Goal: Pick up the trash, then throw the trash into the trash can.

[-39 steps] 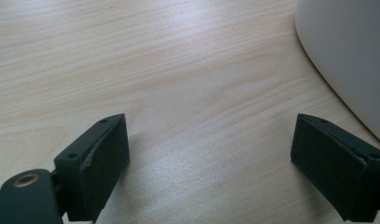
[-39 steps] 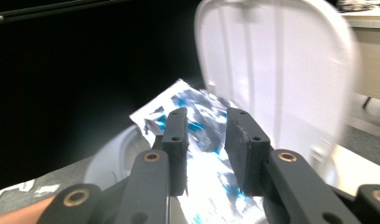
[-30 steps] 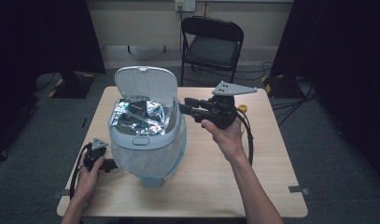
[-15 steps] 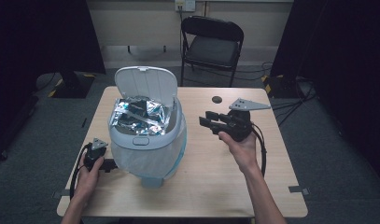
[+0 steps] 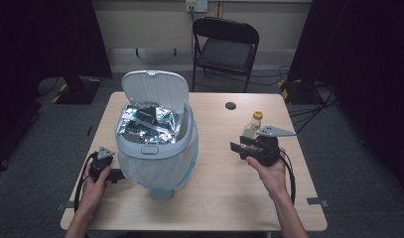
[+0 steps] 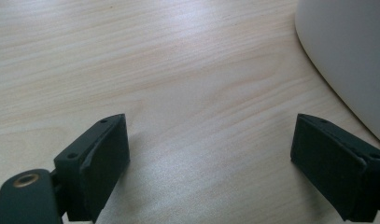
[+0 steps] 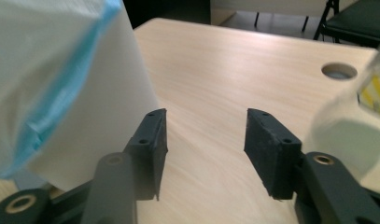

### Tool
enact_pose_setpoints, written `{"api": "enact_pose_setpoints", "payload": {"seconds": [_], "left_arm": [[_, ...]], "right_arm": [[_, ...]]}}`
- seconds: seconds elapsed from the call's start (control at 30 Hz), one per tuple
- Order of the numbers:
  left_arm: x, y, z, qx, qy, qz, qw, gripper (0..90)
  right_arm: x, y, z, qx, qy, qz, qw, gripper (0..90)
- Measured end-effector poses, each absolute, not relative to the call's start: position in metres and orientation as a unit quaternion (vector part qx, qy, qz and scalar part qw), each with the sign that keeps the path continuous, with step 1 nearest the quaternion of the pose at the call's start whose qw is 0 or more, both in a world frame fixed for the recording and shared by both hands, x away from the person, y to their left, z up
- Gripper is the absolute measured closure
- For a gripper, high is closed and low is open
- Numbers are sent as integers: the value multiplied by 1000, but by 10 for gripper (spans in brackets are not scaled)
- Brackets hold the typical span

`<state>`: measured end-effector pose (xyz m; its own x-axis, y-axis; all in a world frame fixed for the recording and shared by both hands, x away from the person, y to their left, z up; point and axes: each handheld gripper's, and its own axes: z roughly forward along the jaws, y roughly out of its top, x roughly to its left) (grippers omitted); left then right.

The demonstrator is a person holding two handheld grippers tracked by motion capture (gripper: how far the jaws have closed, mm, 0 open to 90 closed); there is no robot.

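A white bin (image 5: 157, 158) with its lid up stands left of centre on the wooden table (image 5: 224, 198), full of crumpled silver foil wrappers (image 5: 147, 121). My left gripper (image 5: 112, 173) rests at the bin's near left foot, with its jaws wide open over bare wood (image 6: 208, 158) and the bin's wall (image 6: 351, 56) at the right. My right gripper (image 5: 235, 148) hovers low over the table right of the bin and points at it. Its jaws (image 7: 204, 144) have just been opening and nothing is between them. A small bottle with a yellow cap (image 5: 254, 124) stands just behind it.
A round cable hole (image 5: 231, 105) sits in the table behind the bottle. A black folding chair (image 5: 224, 47) stands beyond the far edge. In the right gripper view the bin's blue-edged liner (image 7: 52, 93) is close on the left and the blurred bottle (image 7: 355, 126) close on the right.
My right gripper has come down and away from the bin's rim toward the table's right side, and its jaws have spread. The left hand has not moved.
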<state>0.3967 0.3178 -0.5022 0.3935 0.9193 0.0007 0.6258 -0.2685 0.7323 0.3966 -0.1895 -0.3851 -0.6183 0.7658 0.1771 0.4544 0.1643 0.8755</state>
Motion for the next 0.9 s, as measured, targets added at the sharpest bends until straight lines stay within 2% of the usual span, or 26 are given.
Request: {"api": "enact_pose_setpoints", "payload": {"seconds": [0.07, 0.3, 0.53, 0.73, 0.9], "left_arm": [[397, 318, -502, 766, 504, 221, 332, 112], [397, 318, -502, 766, 504, 222, 332, 112], [397, 318, -502, 766, 504, 221, 332, 112], [397, 318, -502, 766, 504, 221, 332, 112], [397, 318, -502, 767, 503, 223, 331, 112]], "right_arm": [[395, -193, -395, 419, 748, 491, 153, 445], [390, -212, -426, 456, 755, 450, 142, 416], [402, -227, -453, 494, 759, 397, 146, 348], [412, -231, -461, 515, 751, 383, 154, 238], [420, -231, -460, 520, 750, 371, 173, 217]]}}
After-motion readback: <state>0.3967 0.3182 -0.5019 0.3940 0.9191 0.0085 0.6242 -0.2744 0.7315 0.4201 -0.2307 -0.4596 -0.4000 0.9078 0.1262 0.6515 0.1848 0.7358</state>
